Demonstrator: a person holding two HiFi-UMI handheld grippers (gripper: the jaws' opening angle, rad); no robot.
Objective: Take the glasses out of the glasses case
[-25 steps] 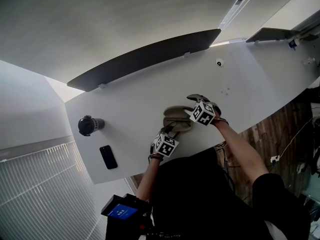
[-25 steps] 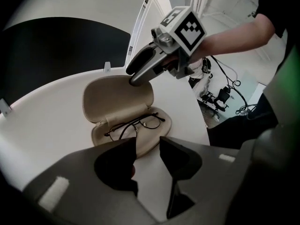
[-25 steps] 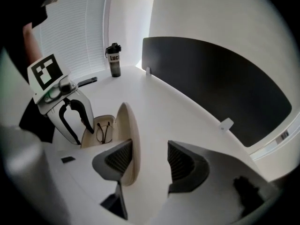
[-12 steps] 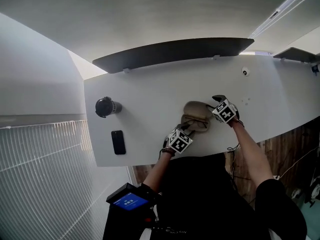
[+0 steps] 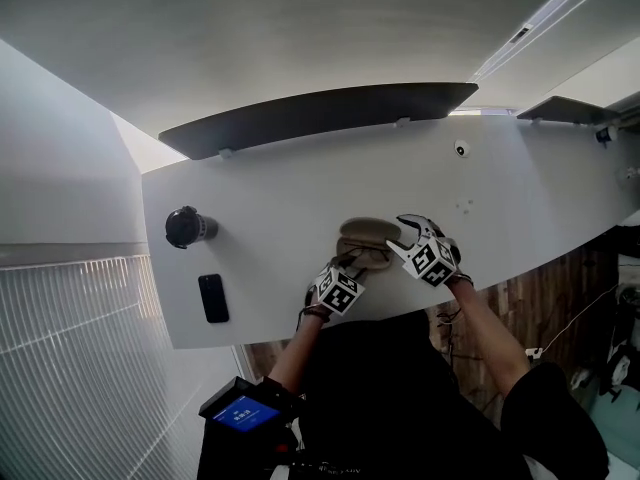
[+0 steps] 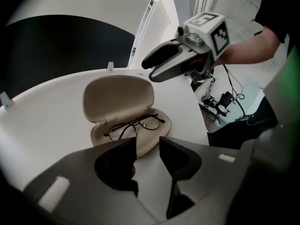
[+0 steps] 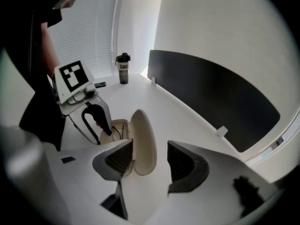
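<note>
Only the left tool's (image 6: 147, 143) view shows the glasses (image 6: 133, 125), lying in the open case (image 6: 117, 97) just past its slightly parted, empty jaws. The right tool (image 7: 150, 149), spread and empty, faces the raised lid (image 7: 143, 139). Beyond both tools the counter (image 5: 290, 183) is bare, and its near edge runs beneath them.

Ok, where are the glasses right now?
In the left gripper view, the glasses lie inside the open glasses case, just beyond the left gripper's parted jaws, with the right gripper hanging to the case's right.
</note>
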